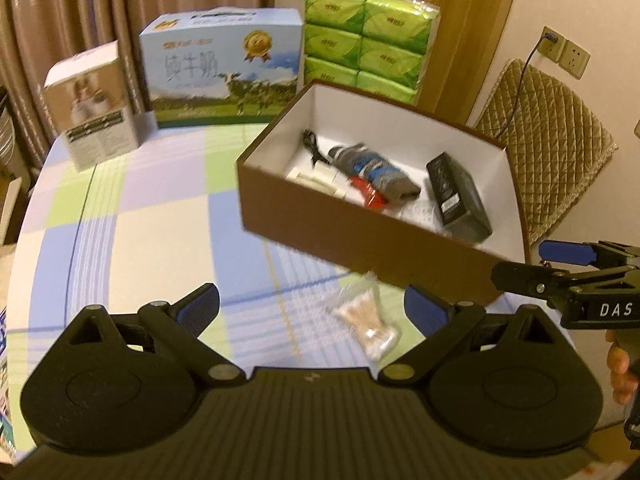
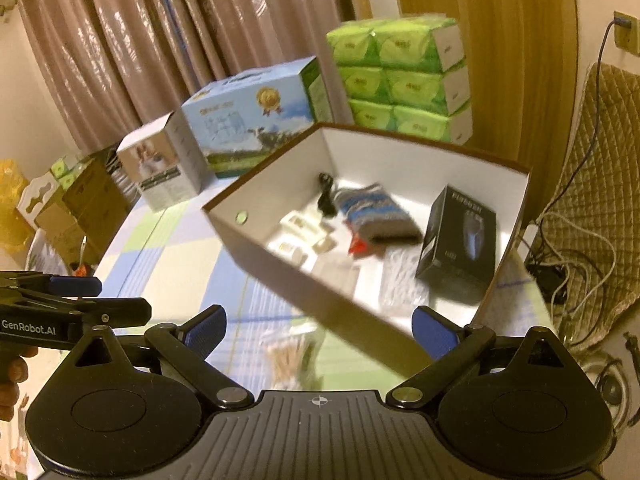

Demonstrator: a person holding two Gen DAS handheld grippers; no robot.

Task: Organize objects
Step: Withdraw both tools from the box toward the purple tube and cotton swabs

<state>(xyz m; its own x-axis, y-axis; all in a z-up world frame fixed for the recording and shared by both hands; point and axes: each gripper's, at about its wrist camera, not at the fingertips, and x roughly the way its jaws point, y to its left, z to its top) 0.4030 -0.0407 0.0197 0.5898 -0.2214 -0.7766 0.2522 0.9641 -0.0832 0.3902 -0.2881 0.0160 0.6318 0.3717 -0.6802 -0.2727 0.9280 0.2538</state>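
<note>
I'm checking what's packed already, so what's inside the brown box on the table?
Inside the brown box: a black carton, a grey-and-blue rolled sock, a red packet partly under the sock, small white pieces and a black cord. The near wall hides the floor behind it.

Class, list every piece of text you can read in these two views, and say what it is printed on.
"DAS": right gripper, on its body.
"GenRobot.AI": left gripper, on its body.
Milk carton: large Chinese characters, too blurred to quote.
Black box, tissue packs, small white box: print unreadable.
</note>
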